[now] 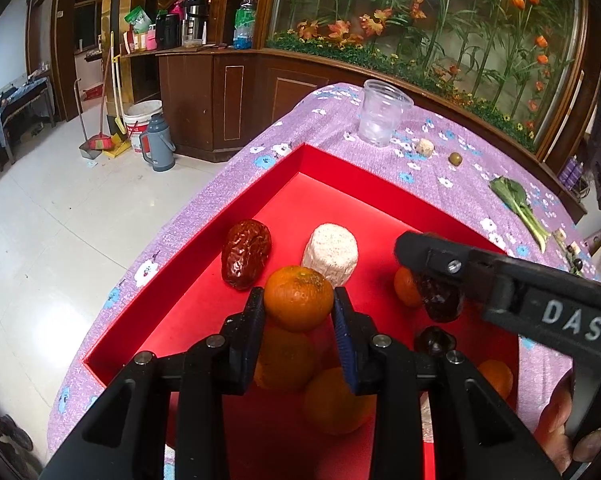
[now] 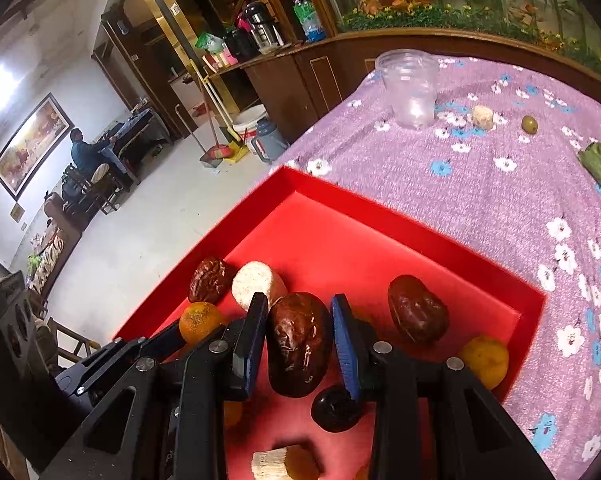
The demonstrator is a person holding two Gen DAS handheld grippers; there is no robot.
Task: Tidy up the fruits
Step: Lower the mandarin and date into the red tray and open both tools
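My left gripper [image 1: 299, 300] is shut on a small orange tangerine [image 1: 298, 298], held just above the red tray [image 1: 204, 276]. Under it lie more tangerines [image 1: 332, 400], a wrinkled red date [image 1: 246, 258] and a white cylindrical piece [image 1: 330, 254]. My right gripper [image 2: 300, 312] is shut on a dark red date [image 2: 298, 342] over the same red tray [image 2: 440, 240]; in the left wrist view that right gripper [image 1: 436, 280] reaches in from the right. Another date [image 2: 416, 314], a yellow tangerine [image 2: 486, 360] and a dark round fruit [image 2: 334, 406] lie in the tray.
The tray sits on a purple flowered tablecloth [image 2: 480, 184]. Beyond it stand a clear plastic cup [image 1: 382, 118], a small white chunk [image 1: 425, 147], a green olive [image 1: 455, 159] and a leafy vegetable [image 1: 518, 208]. The table edge drops to a tiled floor [image 1: 60, 220] on the left.
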